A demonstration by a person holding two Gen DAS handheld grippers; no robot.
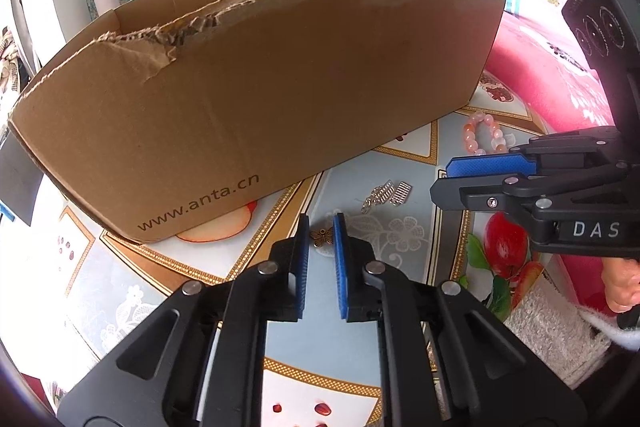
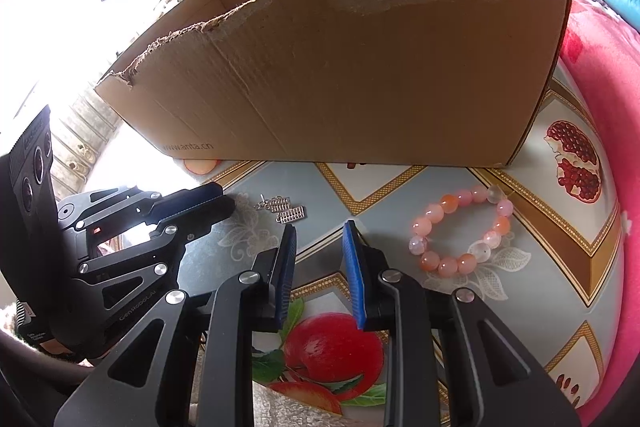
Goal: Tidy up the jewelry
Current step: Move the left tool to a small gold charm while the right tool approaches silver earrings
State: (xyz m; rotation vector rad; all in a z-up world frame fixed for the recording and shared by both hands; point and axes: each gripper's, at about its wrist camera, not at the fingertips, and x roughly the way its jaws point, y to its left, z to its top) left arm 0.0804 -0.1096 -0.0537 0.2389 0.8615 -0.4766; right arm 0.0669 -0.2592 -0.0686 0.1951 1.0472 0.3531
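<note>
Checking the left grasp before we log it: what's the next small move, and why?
Probably close the left gripper the rest of the way. The small bronze butterfly charm lies on the tablecloth between its blue pads, but a gap shows each side, so nothing is gripped yet. Then lift toward the cardboard box.

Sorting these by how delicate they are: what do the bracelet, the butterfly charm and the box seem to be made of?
Bracelet: glossy, part-translucent pink and orange beads, likely polished stone or glass. Butterfly charm: dull bronze-toned openwork, probably cast metal; too small to be sure. Box: matte brown corrugated cardboard, with fluting along the torn rim.
</note>
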